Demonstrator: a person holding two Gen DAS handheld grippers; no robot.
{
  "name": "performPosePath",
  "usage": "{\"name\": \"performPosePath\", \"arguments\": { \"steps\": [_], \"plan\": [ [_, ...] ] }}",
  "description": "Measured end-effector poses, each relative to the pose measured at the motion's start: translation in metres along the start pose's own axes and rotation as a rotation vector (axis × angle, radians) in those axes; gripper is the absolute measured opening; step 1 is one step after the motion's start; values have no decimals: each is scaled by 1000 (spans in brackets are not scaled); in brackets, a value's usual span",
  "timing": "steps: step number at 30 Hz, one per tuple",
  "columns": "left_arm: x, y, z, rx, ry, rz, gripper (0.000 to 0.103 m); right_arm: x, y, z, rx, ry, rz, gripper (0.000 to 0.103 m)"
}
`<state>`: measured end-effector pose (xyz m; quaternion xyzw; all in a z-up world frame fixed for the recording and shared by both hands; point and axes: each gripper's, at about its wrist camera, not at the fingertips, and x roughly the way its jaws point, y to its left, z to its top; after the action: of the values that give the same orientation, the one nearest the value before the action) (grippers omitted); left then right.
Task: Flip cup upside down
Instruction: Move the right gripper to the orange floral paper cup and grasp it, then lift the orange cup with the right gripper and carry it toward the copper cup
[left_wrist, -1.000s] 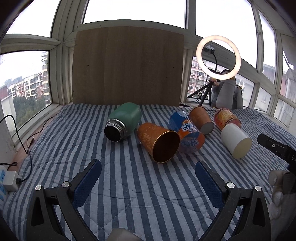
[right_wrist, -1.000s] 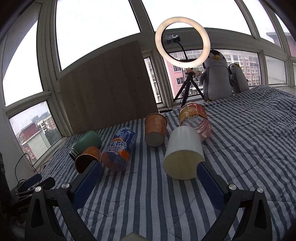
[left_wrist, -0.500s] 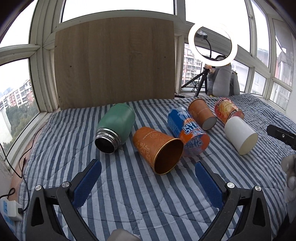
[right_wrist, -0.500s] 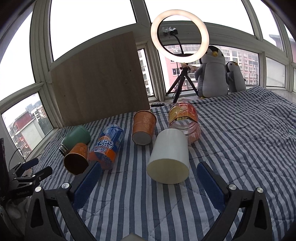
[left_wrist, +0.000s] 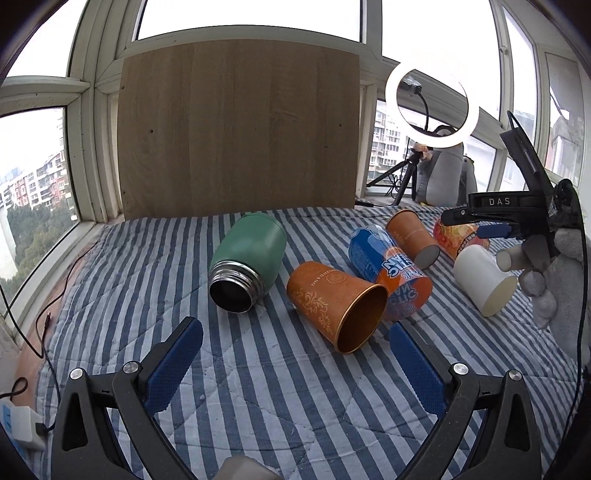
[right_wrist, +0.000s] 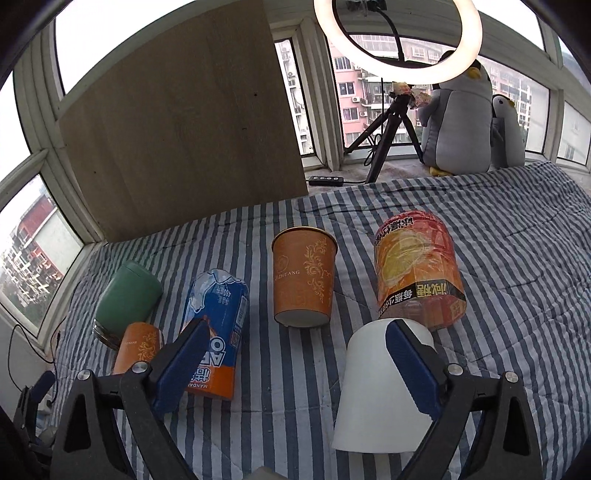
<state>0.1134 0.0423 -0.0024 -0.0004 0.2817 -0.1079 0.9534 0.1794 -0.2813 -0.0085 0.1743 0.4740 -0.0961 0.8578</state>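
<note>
Lying on its side on the striped quilt, white cup just beneath right gripper, long axis along the fingers, mouth toward camera. Spread wide, empty. Left gripper likewise wide, nearer an orange cup.
</note>
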Motion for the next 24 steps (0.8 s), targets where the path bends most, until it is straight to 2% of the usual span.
{"name": "performPosePath", "arguments": {
  "steps": [3,7,15,20,21,24],
  "plan": [
    [-5,-4,-2,8,-9,-26,102,24,3,11,19,53,-20,84],
    [-11,-11,-3,34,-35,-20,102,49,8,17,15,114,-66,77],
    [-11,-1,1,-13,-40,-18,102,83,18,26,-39,179,-152,62],
    [-14,-3,2,-6,-50,-17,103,102,13,29,-29,221,-171,59],
    [-14,-3,3,-4,-54,-14,103,105,12,29,-27,230,-172,55],
    [-15,-3,3,-2,-59,-8,103,109,11,29,-16,239,-180,56]
  ]
}}
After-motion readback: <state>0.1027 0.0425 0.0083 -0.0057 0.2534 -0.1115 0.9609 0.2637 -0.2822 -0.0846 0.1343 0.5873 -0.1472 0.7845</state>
